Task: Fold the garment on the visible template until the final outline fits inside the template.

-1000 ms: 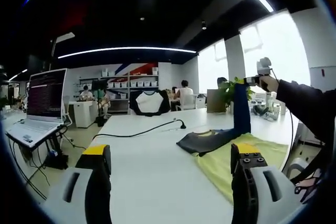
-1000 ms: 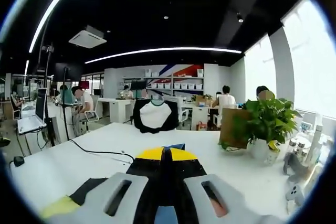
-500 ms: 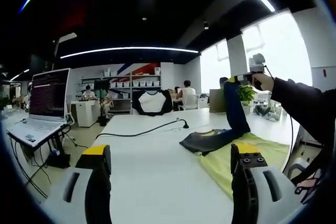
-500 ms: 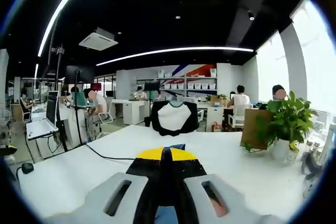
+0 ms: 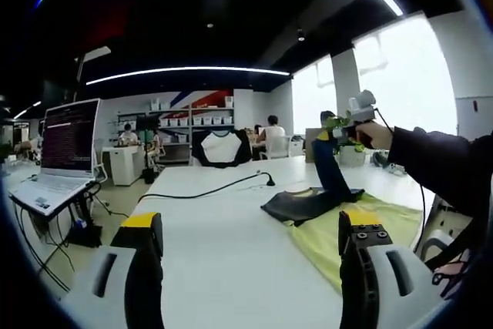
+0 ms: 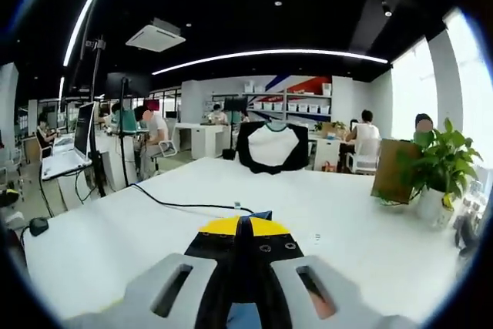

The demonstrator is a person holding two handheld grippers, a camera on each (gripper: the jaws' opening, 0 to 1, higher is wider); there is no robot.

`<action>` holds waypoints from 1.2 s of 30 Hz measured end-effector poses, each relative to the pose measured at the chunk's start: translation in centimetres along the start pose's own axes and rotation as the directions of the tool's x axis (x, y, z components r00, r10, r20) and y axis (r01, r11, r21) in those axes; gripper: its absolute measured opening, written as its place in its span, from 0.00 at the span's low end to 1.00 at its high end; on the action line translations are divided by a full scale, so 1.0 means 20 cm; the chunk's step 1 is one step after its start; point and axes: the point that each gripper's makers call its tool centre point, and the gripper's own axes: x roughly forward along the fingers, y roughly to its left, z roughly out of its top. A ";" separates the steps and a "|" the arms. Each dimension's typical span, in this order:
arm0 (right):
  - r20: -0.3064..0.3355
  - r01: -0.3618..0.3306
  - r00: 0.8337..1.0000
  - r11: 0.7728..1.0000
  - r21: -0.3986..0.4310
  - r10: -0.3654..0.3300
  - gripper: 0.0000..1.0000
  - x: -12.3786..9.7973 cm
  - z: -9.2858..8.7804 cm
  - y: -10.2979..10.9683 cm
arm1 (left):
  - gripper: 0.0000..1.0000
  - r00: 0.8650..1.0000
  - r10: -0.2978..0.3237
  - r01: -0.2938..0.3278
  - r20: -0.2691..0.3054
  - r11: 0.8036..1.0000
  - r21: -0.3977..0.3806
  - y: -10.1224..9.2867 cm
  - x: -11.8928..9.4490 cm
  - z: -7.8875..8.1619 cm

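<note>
In the left gripper view the left gripper (image 5: 250, 248), jaws wide apart and holding nothing, faces the white table (image 5: 216, 260), where at 3 o'clock the right gripper (image 5: 348, 119), clamped on the dark garment (image 5: 312, 198), lifts one end off the yellow-green template (image 5: 339, 233).

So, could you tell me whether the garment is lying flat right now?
No. The right hand-held gripper lifts one blue end of the garment off the table; the rest lies bunched beside the yellow template.
</note>
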 end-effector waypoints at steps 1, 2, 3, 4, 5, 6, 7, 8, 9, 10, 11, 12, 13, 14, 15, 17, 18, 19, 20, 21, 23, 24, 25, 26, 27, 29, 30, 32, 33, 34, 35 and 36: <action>-0.012 -0.011 1.000 1.000 0.011 0.011 0.00 0.01 -0.04 0.03 | 1.00 1.000 -0.005 0.005 0.000 1.000 -0.002 0.00 0.00 0.00; -0.021 -0.017 1.000 1.000 0.015 0.017 0.00 0.02 -0.06 0.05 | 1.00 1.000 -0.007 0.007 0.002 1.000 -0.007 -0.01 0.00 0.00; -0.024 -0.020 0.999 1.000 0.018 0.020 0.00 0.03 -0.08 0.06 | 1.00 1.000 -0.006 0.006 0.003 1.000 -0.008 -0.01 0.00 0.00; -0.031 -0.024 0.999 1.000 0.019 0.024 0.00 0.04 -0.10 0.07 | 1.00 1.000 -0.003 0.003 0.004 1.000 -0.006 -0.01 0.00 0.00; -0.040 -0.029 0.999 0.999 0.018 0.030 0.00 0.05 -0.12 0.09 | 1.00 1.000 -0.002 0.002 0.002 1.000 -0.004 -0.01 -0.01 0.00; -0.054 -0.038 0.998 0.999 0.019 0.039 0.00 0.07 -0.16 0.12 | 1.00 1.000 -0.002 0.002 0.002 1.000 -0.004 -0.01 -0.01 0.00; -0.058 -0.039 0.998 0.999 0.020 0.040 0.00 0.08 -0.17 0.13 | 1.00 1.000 -0.003 0.003 0.004 1.000 -0.005 -0.01 -0.01 0.00; -0.063 -0.040 0.997 0.999 0.020 0.041 0.00 0.08 -0.18 0.14 | 1.00 1.000 -0.002 0.002 0.005 1.000 -0.006 0.00 -0.01 0.01; -0.067 -0.040 0.997 0.999 0.016 0.041 0.00 0.09 -0.20 0.16 | 1.00 1.000 -0.001 0.001 0.004 1.000 -0.007 0.00 -0.01 0.01; -0.078 -0.042 0.996 0.999 0.007 0.043 0.00 0.10 -0.22 0.17 | 1.00 1.000 0.002 -0.002 0.003 1.000 -0.009 0.00 -0.01 0.01; -0.081 -0.041 0.996 0.999 0.008 0.042 0.00 0.10 -0.23 0.18 | 1.00 1.000 0.002 -0.002 0.004 1.000 -0.008 0.00 -0.01 0.01; -0.083 -0.042 0.996 0.999 0.009 0.042 0.00 0.11 -0.24 0.19 | 1.00 1.000 0.001 -0.001 0.004 1.000 -0.006 0.00 -0.01 0.01; -0.088 -0.049 0.995 0.999 0.011 0.050 0.00 0.11 -0.27 0.21 | 1.00 1.000 0.000 0.000 0.004 1.000 -0.006 0.00 -0.01 0.01; -0.095 -0.054 0.994 0.998 0.014 0.055 0.00 0.12 -0.29 0.23 | 1.00 1.000 -0.001 0.001 0.003 1.000 -0.006 0.00 -0.01 0.01; -0.102 -0.059 0.993 0.998 0.013 0.060 0.00 0.13 -0.31 0.25 | 1.00 1.000 -0.001 0.001 0.000 1.000 -0.006 0.00 -0.01 0.00; -0.117 -0.071 0.991 0.997 0.011 0.072 0.00 0.14 -0.35 0.28 | 1.00 1.000 -0.001 0.001 -0.004 1.000 -0.009 0.00 -0.01 -0.01; -0.124 -0.074 0.989 0.997 0.011 0.075 0.00 0.14 -0.36 0.30 | 1.00 1.000 -0.002 0.002 -0.005 1.000 -0.010 -0.01 -0.01 -0.01; -0.133 -0.086 0.987 0.996 0.010 0.086 0.00 0.13 -0.39 0.32 | 1.00 1.000 -0.003 0.003 -0.004 1.000 -0.010 -0.01 -0.01 -0.01; -0.139 -0.093 0.986 0.996 0.008 0.093 0.00 0.13 -0.39 0.33 | 1.00 1.000 -0.004 0.004 -0.003 1.000 -0.009 -0.01 -0.01 -0.01; -0.143 -0.099 0.985 0.995 -0.004 0.097 0.00 0.14 -0.40 0.36 | 1.00 1.000 -0.007 0.007 -0.002 1.000 -0.007 -0.01 -0.01 -0.01; -0.164 -0.106 0.981 0.994 -0.012 0.103 0.00 0.15 -0.43 0.38 | 1.00 1.000 -0.003 0.003 0.004 1.000 -0.002 -0.01 -0.01 0.00; -0.175 -0.113 0.978 0.994 0.001 0.111 0.00 0.16 -0.45 0.40 | 1.00 1.000 0.006 -0.006 0.006 1.000 0.000 0.00 -0.01 0.00; -0.188 -0.123 0.974 0.992 0.020 0.125 0.00 0.17 -0.48 0.42 | 1.00 1.000 0.013 -0.013 0.005 1.000 0.006 0.00 -0.01 0.00; -0.189 -0.124 0.974 0.992 0.017 0.125 0.00 0.17 -0.49 0.43 | 1.00 1.000 0.016 -0.016 0.003 1.000 0.013 0.00 -0.01 0.00; -0.196 -0.127 0.972 0.992 0.018 0.128 0.00 0.18 -0.51 0.44 | 1.00 1.000 0.015 -0.015 -0.001 1.000 0.014 0.00 -0.01 0.00; -0.218 -0.140 0.966 0.990 0.020 0.141 0.00 0.19 -0.55 0.47 | 1.00 1.000 0.012 -0.012 -0.004 1.000 0.006 0.01 -0.01 -0.01; -0.231 -0.145 0.962 0.989 0.019 0.145 0.00 0.19 -0.57 0.48 | 1.00 1.000 0.013 -0.013 -0.006 1.000 0.005 0.01 0.00 -0.01; -0.241 -0.153 0.958 0.988 0.026 0.155 0.00 0.20 -0.60 0.50 | 1.00 1.000 0.019 -0.019 -0.012 1.000 0.007 0.02 0.00 -0.02; -0.248 -0.160 0.955 0.987 0.036 0.164 0.00 0.20 -0.62 0.52 | 1.00 1.000 0.018 -0.018 -0.016 1.000 0.005 0.02 0.00 -0.02; -0.262 -0.175 0.948 0.984 0.041 0.180 0.00 0.20 -0.65 0.54 | 1.00 1.000 0.015 -0.015 -0.021 1.000 0.000 0.02 0.01 -0.03; -0.290 -0.190 0.935 0.979 0.070 0.202 0.00 0.19 -0.69 0.57 | 1.00 1.000 0.013 -0.013 -0.022 1.000 -0.003 0.02 0.01 -0.04; -0.286 -0.186 0.936 0.979 0.084 0.203 0.00 0.20 -0.70 0.58 | 1.00 1.000 0.012 -0.012 -0.023 1.000 -0.007 0.01 0.01 -0.04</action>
